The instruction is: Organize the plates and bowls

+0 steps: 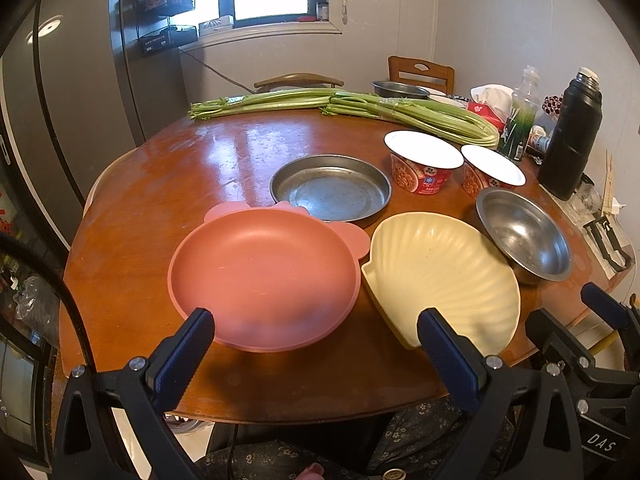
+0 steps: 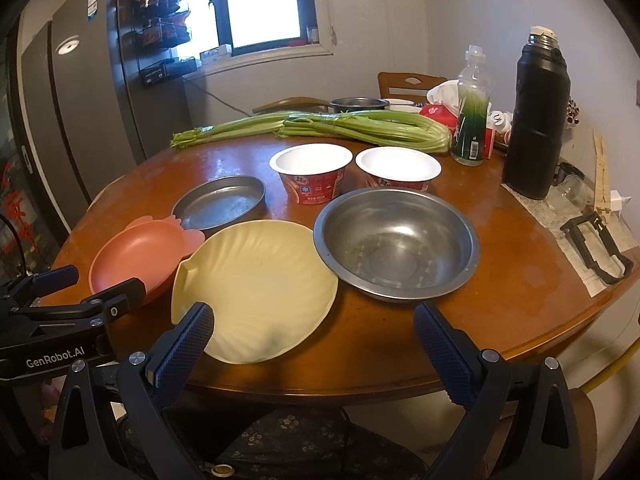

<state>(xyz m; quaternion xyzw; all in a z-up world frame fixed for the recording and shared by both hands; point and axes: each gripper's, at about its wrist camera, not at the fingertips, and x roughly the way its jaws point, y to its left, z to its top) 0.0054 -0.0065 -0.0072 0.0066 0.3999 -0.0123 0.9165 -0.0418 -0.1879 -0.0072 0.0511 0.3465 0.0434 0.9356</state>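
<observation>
On the round wooden table (image 1: 160, 184) lie a pink plate (image 1: 264, 276), a cream shell-shaped plate (image 1: 440, 272), a flat metal pan (image 1: 332, 190) and a steel bowl (image 1: 524, 234). Two red paper noodle bowls (image 1: 424, 160) (image 1: 492, 170) stand behind them. My left gripper (image 1: 316, 320) is open at the near rim of the pink plate, holding nothing. In the right wrist view my right gripper (image 2: 314, 316) is open over the near edge of the shell plate (image 2: 256, 288), with the steel bowl (image 2: 396, 240) just beyond its right finger. The pink plate (image 2: 136, 256) lies left.
Long celery stalks (image 1: 340, 106) lie across the far side. A black thermos (image 2: 536, 120), a clear bottle (image 2: 472, 108), a tissue pack and small items crowd the right edge. Chairs (image 1: 420, 72) stand behind; a grey fridge (image 1: 72, 100) is at left. A person's patterned clothing shows below the table.
</observation>
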